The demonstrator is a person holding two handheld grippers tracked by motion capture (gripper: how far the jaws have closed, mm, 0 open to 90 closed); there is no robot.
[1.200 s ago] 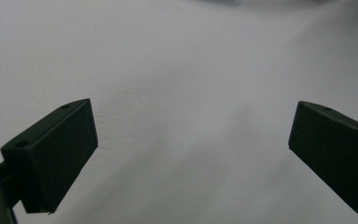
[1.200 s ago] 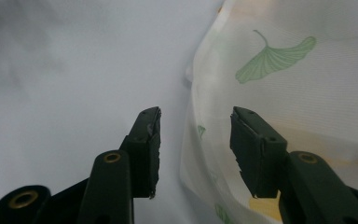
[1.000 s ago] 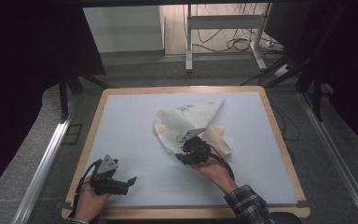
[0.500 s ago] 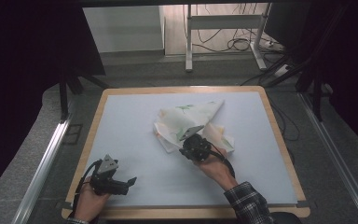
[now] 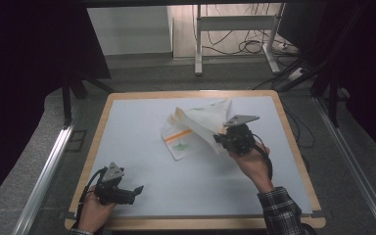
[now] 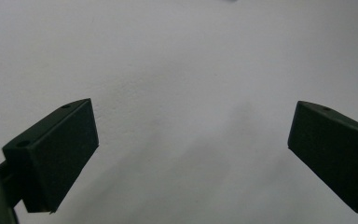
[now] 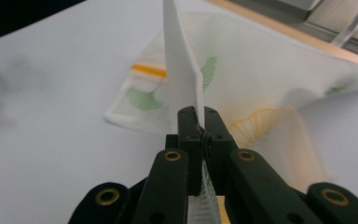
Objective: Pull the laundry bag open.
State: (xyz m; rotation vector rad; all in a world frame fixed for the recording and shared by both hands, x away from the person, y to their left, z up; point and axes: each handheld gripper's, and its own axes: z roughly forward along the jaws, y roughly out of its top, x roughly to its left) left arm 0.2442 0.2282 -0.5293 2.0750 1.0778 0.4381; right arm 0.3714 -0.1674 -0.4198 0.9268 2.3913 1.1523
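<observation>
I find no readable text, label, brand, number or sign anywhere. The white cloth (image 7: 242, 88) carries only printed green and orange leaf shapes and an orange stripe, no lettering that I can make out.

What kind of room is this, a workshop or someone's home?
Most likely a lab or test room set up for recording. A wood-rimmed table stands among metal rails, with loose cables on the floor behind. A person works a patterned cloth with hand-held tongs.
</observation>
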